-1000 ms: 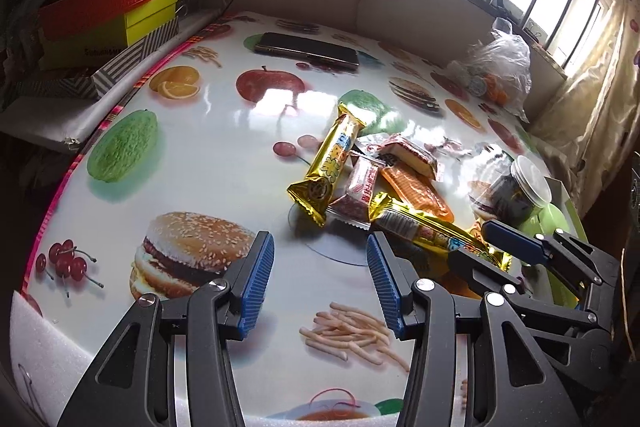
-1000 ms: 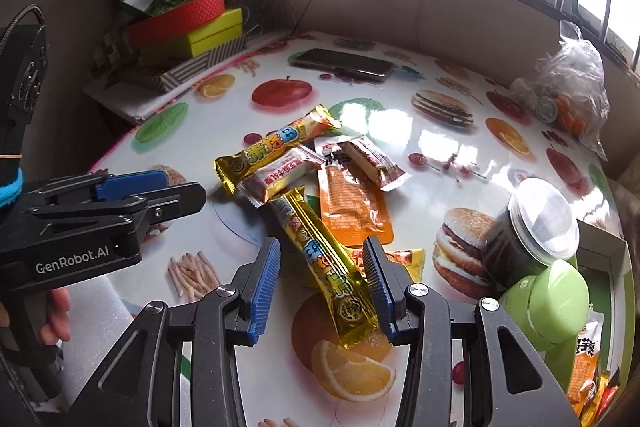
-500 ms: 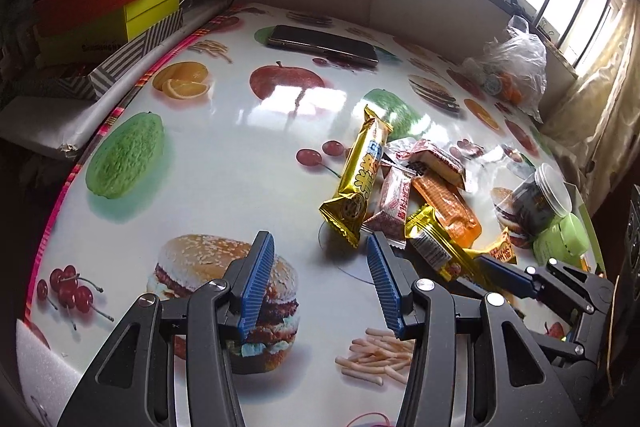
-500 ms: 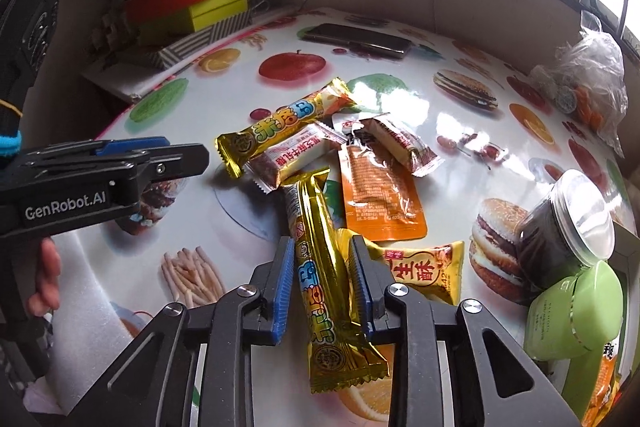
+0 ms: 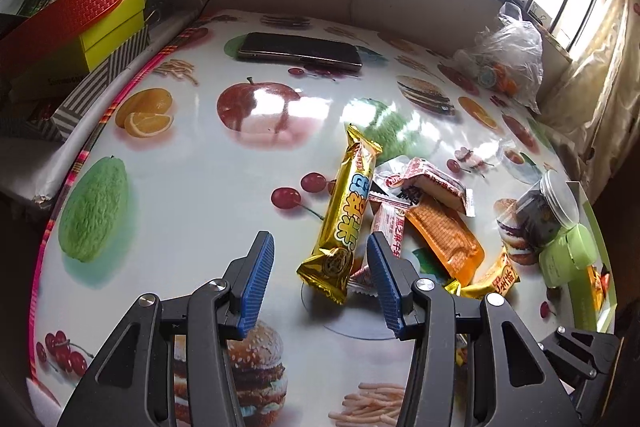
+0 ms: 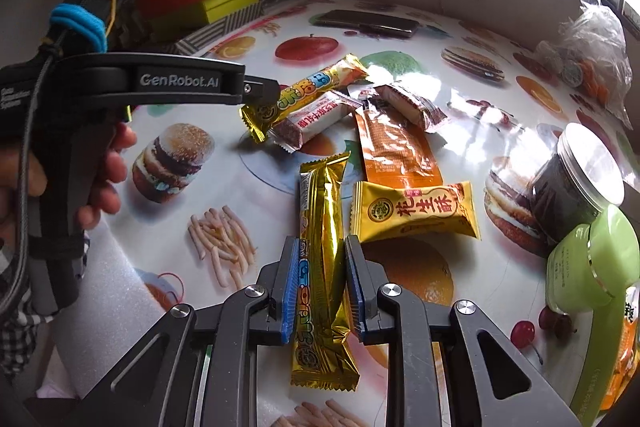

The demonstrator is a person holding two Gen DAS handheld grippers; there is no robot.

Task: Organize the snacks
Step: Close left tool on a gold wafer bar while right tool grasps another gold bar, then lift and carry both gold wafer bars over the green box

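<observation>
**Right gripper clamps a gold bar while the left lines up on its twin**

On the left, the left gripper [image 5: 320, 279] has slid in over the printed table [image 5: 192, 187] since a second ago and now hangs with its jaws about half open and empty, the near end of the far gold snack bar [image 5: 348, 211] lying between its blue pads but not touched. Its next grasp looks ready. A pink-and-white wafer pack [image 5: 390, 223] sits just beside that bar, crowding the right pad.

Moving right, the right gripper [image 6: 322, 287] was open around the near gold snack bar [image 6: 322, 267] a second ago; its pads are now pressed tight on the wrapper's sides. The first snack looks secured and ready to lift.

Just right of it lies a yellow peanut-candy pack [image 6: 416, 213], nearly touching. Further right stand a dark jar [image 6: 572, 183] and a green container [image 6: 592, 259] near the table's right edge, so room there is narrow; the left half of the table is open.
</observation>
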